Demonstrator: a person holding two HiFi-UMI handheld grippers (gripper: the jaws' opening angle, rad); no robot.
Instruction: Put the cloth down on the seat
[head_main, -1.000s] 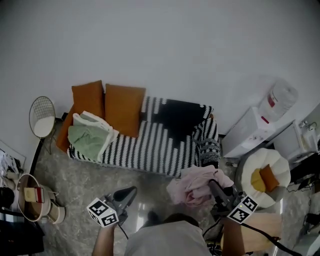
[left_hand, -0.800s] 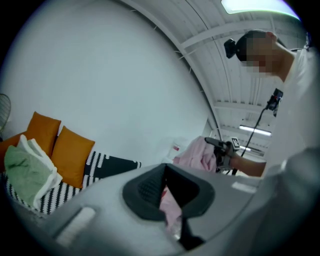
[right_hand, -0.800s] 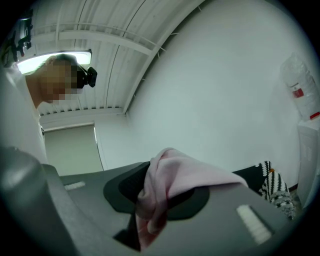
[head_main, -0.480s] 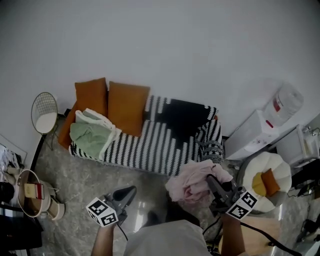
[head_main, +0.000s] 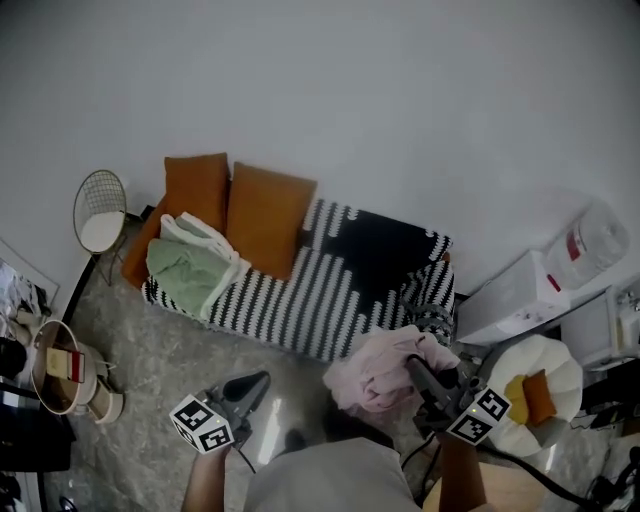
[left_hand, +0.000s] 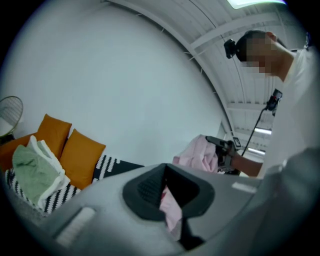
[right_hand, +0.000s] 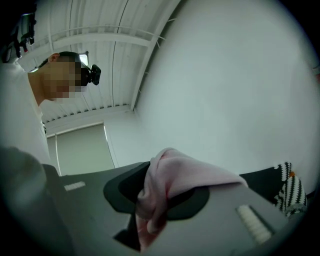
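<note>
Ahead, striped seat (head_main: 300, 300), green garment (head_main: 185, 270), pink cloth (head_main: 380, 365)

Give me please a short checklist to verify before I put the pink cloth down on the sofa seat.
1. Cloth gripped by right hand-held gripper: ok, jaws shut on it.
2. Left hand-held gripper: a pink scrap sits between its jaws; same cloth or not: cannot tell.
3. Free place on sofa seat: ok, striped middle is bare.
4. Green cloth out of the way: ok, it lies at the left end.
5. Cloth above the seat: not ok, it seems to hang in front of it.
</note>
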